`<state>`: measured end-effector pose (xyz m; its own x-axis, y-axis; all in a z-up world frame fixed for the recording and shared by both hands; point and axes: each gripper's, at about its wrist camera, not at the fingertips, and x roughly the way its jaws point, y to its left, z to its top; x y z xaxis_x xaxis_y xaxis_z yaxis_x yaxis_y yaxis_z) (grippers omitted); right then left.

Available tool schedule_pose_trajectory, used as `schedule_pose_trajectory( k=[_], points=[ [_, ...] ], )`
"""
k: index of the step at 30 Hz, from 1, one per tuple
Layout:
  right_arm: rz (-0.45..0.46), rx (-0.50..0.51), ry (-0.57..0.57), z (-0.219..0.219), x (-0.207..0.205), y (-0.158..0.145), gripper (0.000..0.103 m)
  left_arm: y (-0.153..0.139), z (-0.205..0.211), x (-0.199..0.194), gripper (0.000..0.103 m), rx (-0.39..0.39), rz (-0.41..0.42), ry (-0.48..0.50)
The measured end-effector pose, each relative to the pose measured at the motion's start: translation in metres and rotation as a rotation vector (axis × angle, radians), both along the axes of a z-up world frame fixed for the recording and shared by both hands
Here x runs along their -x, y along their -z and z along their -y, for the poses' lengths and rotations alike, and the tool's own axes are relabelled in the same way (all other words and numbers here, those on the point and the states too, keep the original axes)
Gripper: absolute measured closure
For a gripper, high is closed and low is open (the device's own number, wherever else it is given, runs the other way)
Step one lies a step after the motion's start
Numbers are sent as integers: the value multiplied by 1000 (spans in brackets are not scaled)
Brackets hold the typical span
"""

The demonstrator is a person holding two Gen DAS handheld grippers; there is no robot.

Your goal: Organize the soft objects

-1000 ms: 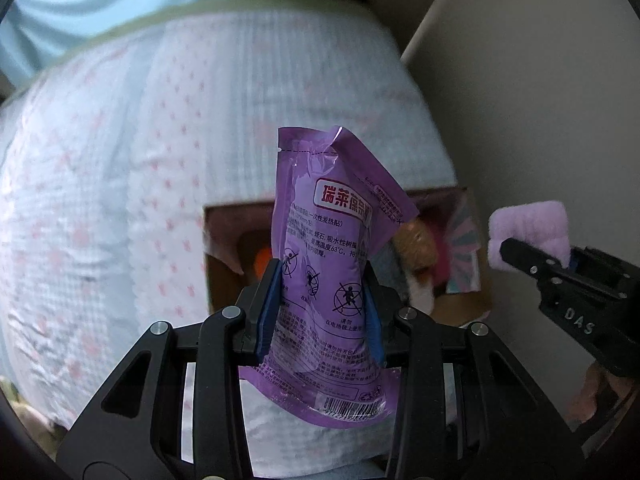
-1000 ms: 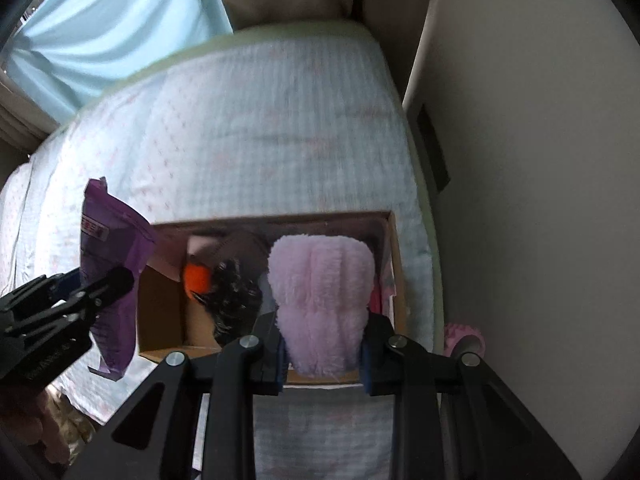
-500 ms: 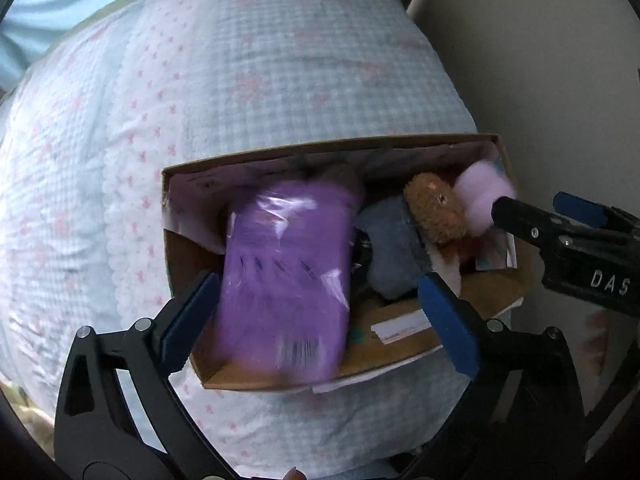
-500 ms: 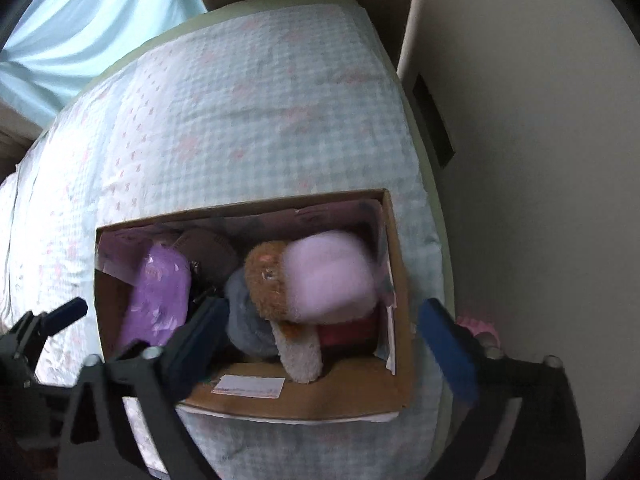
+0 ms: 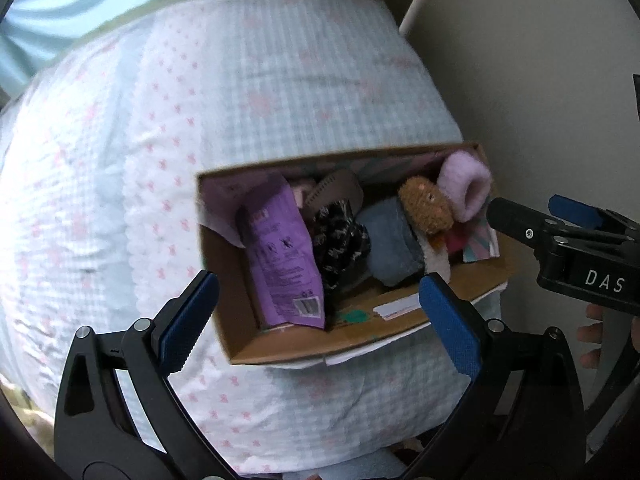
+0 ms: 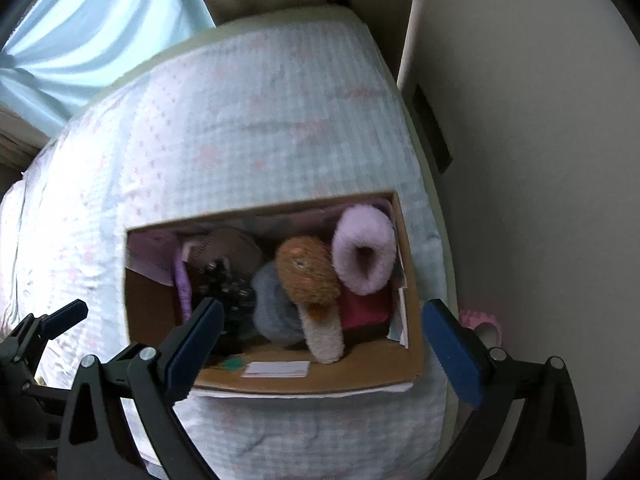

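Note:
An open cardboard box (image 5: 224, 280) (image 6: 320, 380) sits on the bed. Inside lie a purple plastic pouch (image 5: 280, 256) (image 6: 182, 284) at the left, a black patterned item (image 5: 342, 240), a grey-blue soft item (image 5: 390, 240) (image 6: 272, 304), a brown plush (image 5: 426, 208) (image 6: 308, 276) and a fluffy pink slipper (image 5: 466, 184) (image 6: 364, 252) at the right. My left gripper (image 5: 316, 316) is open and empty above the box's near edge. My right gripper (image 6: 320, 344) is open and empty above the box; it also shows in the left wrist view (image 5: 540, 236).
The bed carries a pale checked quilt with pink dots (image 5: 120, 160) (image 6: 240, 120). A wall (image 6: 540, 160) runs close along the right. A light blue curtain (image 6: 100, 28) hangs at the far left. A pink object (image 6: 480, 320) lies on the floor by the wall.
Both grippers opened. The purple pouch dropped from my left gripper and the pink slipper from my right into the box. Both grippers have since drawn back a little.

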<state>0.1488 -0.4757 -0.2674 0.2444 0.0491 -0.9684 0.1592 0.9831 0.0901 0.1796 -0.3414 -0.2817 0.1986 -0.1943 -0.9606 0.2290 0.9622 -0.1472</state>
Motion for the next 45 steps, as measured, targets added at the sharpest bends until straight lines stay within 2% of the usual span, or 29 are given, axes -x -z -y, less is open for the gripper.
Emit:
schedule_pose_trajectory(
  k=[4,9,16,20,23,28,31,45],
  points=[
    [70,11,16,-22,5,-42,4,-37,-24,1,3,31,62,-13],
    [167,27,5,-62,18,-105,4,-97,-70,11,3,62,166,-41],
    [335,42,-36,-134,51,-196,4,-194,-159,41,3,78,363,-103],
    [416,41,-60,-174,70,-232,4,-234,-206,60,3,59,458,-143],
    [458,46,-78,-196,83,-247,4,-255,-237,76,3,37,515,-174],
    [508,75,-95,-226,104,-260,4,-275,-273,107,3,-6,598,-216],
    [527,89,-94,-235,115,-260,4,-277,-282,121,3,-18,625,-227],
    [569,118,-72,-241,139,-264,4,-278,-288,154,3,-11,680,-230]
  ],
)
